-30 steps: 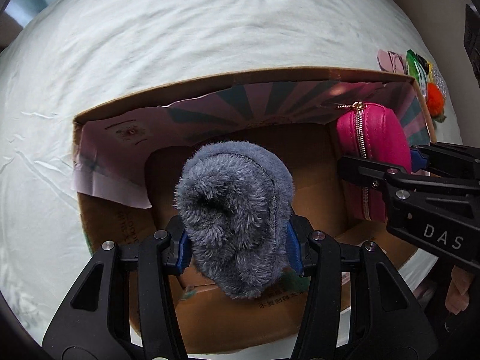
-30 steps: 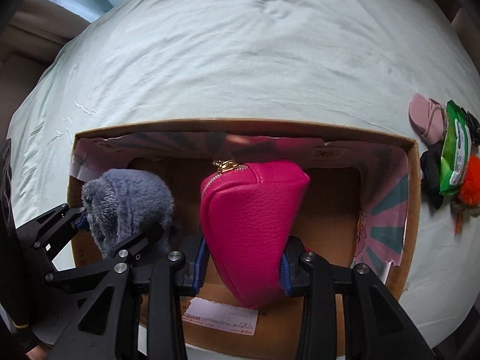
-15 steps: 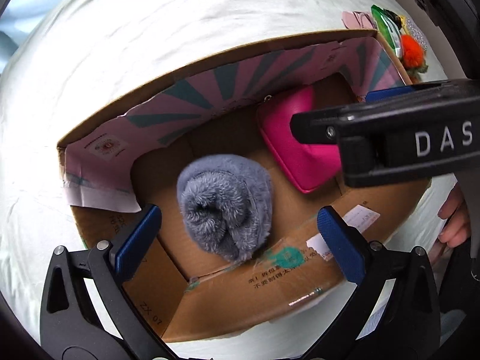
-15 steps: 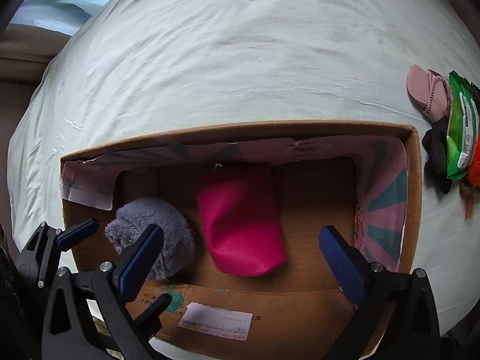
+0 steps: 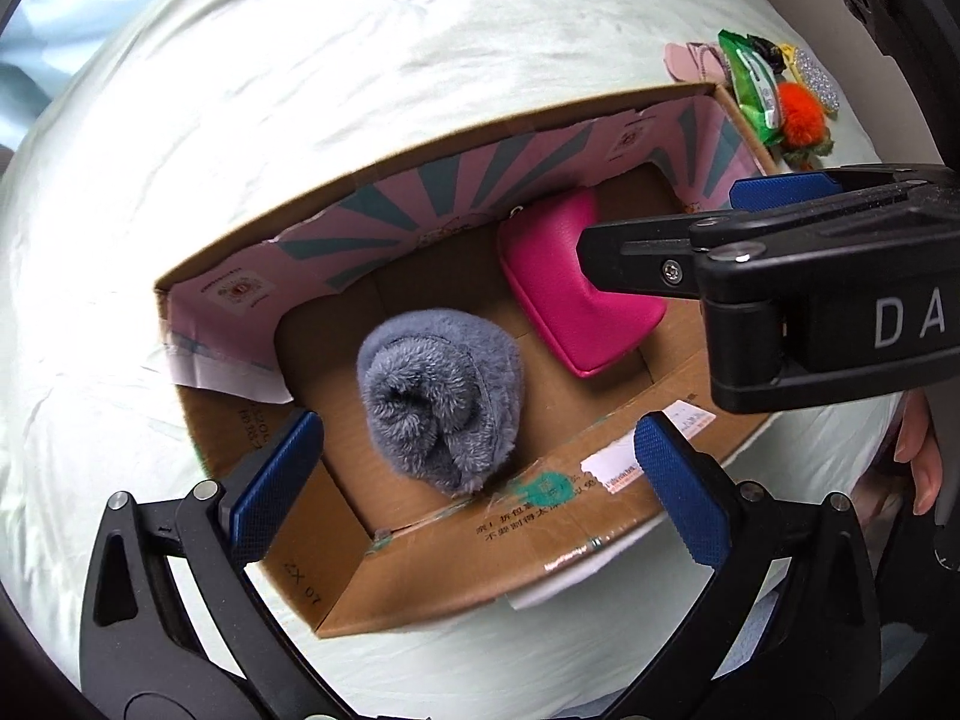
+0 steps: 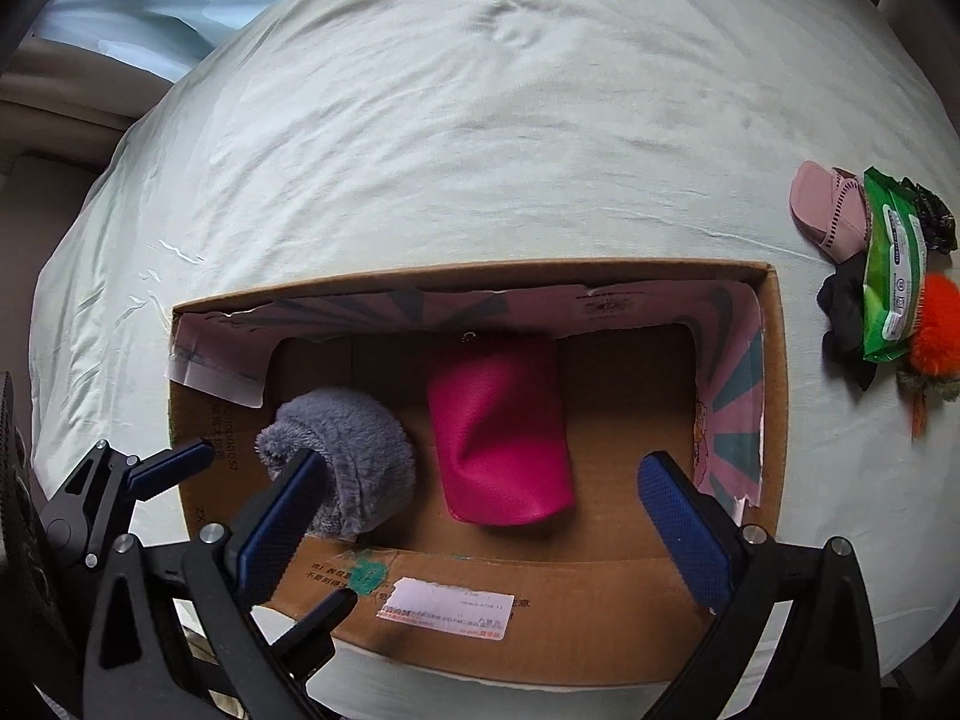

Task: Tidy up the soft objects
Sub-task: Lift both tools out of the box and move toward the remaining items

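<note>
Pale green bedsheet (image 6: 480, 120) carries the cardboard box (image 6: 774, 360). Inside it, the grey plush item (image 5: 441, 402) and pink pouch (image 6: 501, 438) lie side by side. My left gripper (image 5: 477, 468) and right gripper (image 6: 480, 510) are both spread wide, holding nothing.

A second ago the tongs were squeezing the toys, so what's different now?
Both let go. The left tongs dropped the grey fluffy thing and the right tongs dropped the pink pouch; both now lie in the cardboard box, tongs open above. The box and the little pile beside it stayed put.
</note>
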The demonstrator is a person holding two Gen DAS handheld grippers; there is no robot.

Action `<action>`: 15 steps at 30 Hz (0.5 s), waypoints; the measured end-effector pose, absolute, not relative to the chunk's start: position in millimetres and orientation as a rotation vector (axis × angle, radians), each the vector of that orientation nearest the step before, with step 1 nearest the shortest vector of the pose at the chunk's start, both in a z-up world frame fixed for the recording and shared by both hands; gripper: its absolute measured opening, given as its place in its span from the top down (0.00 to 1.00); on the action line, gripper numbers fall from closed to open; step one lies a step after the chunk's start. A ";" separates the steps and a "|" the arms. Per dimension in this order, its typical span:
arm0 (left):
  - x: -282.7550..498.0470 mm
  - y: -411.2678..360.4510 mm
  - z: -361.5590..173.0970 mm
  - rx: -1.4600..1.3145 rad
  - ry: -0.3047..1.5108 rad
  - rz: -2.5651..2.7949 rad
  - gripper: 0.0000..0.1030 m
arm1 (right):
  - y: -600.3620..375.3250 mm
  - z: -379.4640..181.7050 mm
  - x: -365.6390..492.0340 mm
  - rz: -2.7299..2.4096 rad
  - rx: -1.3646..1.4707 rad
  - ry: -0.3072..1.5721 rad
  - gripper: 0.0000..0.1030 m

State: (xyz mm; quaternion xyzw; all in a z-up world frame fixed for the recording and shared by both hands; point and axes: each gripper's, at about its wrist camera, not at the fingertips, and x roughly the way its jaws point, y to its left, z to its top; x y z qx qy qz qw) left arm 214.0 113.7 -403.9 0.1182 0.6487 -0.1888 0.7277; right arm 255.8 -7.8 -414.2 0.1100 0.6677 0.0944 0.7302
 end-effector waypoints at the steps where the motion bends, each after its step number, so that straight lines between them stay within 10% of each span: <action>1: 212.7 115.5 -398.6 0.262 1.423 -0.417 0.00 | -8.7 -408.8 254.0 0.209 0.239 1.464 0.00; 15: 175.3 135.9 -289.1 0.215 1.253 -0.321 0.00 | -12.5 -279.5 215.2 0.239 0.135 1.255 0.00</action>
